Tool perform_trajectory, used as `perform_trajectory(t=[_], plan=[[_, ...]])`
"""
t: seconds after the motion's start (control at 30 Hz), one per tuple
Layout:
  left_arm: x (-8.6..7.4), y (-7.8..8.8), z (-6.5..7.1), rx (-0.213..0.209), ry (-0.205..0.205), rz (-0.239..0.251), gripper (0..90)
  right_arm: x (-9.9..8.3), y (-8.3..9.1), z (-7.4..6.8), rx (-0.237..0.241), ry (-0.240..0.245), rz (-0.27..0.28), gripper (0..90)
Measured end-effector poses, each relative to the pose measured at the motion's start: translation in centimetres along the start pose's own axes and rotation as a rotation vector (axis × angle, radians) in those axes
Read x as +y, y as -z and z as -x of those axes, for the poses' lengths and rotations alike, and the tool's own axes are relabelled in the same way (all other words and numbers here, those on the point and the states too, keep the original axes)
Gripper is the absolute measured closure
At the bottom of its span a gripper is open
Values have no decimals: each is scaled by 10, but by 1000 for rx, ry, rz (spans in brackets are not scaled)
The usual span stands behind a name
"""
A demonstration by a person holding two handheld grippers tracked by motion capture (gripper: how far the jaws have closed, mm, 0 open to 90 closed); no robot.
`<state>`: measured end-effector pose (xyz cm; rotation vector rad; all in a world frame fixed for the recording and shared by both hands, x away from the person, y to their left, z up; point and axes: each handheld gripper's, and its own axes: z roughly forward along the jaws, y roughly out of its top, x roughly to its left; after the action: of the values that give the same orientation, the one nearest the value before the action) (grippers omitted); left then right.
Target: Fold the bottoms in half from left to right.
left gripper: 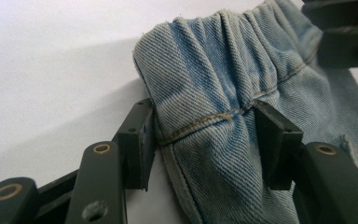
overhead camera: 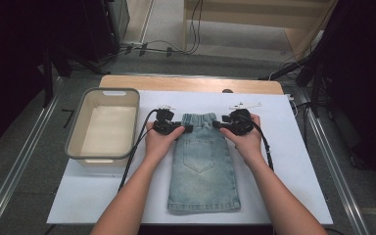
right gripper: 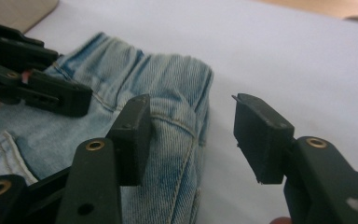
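Note:
A light blue denim skirt [overhead camera: 203,161] lies flat on the white sheet [overhead camera: 293,161], its elastic waistband at the far end and a back pocket facing up. My left gripper [overhead camera: 186,128] is at the waistband's left corner. In the left gripper view its jaws [left gripper: 207,135] pinch the bunched denim [left gripper: 205,93] from both sides. My right gripper [overhead camera: 218,125] is at the waistband's right corner. In the right gripper view [right gripper: 191,135] one pad rests on the denim [right gripper: 172,88], while the other stands clear of it over the sheet.
A beige plastic bin [overhead camera: 103,91] with nothing in it stands on the sheet to the left of the skirt. The wooden table edge [overhead camera: 191,83] runs behind the sheet. Metal rails line both sides, and cables lie on the floor beyond.

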<state>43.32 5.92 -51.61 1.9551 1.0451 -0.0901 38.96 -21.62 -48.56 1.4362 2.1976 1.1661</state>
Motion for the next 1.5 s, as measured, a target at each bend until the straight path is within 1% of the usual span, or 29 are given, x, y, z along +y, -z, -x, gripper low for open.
perform_trajectory(t=[0.17, 0.27, 0.4, 0.53, 0.67, 0.7, 0.73, 0.77, 0.83, 0.9, 1.0, 1.1, 1.23, 1.3, 1.37, 1.5], plan=[[0, 0, 0, 0, 0, 0, 446, -5, -8, 5, 5, 0, -37, 447], [0, 0, 0, 1, 0, -1, 446, -8, -11, 6, -1, 0, -56, 448], [0, 0, 0, 2, -1, -1, 446, -12, -15, 8, 16, -13, -69, 447], [0, 0, 0, -1, 0, 0, 446, -15, -20, 8, 10, -24, -84, 412], [0, 0, 0, -2, 1, 3, 446, -17, -22, 10, 38, -48, -91, 392], [-1, 0, 0, -3, 4, 4, 446, -18, -22, 11, 52, -50, -93, 367], [-1, 0, 0, -5, 5, 3, 445, -18, -23, 11, 66, -48, -93, 343], [-1, 0, -1, -10, 9, 5, 445, -18, -23, 11, 69, -42, -92, 327], [-1, 0, -1, -15, 13, 4, 445, -17, -25, 7, 57, -18, -99, 309], [-1, 0, -1, -16, 13, 5, 445, -17, -26, 2, 35, 3, -107, 311], [-1, 0, 0, -15, 11, 7, 445, -17, -27, 1, 45, -5, -104, 345], [-2, 0, 0, -14, 6, 8, 447, -18, -27, 0, 76, -1, -102, 435], [-2, 1, -1, -24, 18, 7, 453, -17, -27, -1, 78, -16, -109, 475], [-1, 0, 0, -25, 24, 8, 457, -17, -27, -2, 72, -16, -109, 513], [-1, 0, 0, -22, 20, 7, 465, -17, -27, -3, 63, -13, -111, 553], [-1, -1, 0, -22, 17, 5, 518, -16, -27, -4, 65, -25, -121, 633]])
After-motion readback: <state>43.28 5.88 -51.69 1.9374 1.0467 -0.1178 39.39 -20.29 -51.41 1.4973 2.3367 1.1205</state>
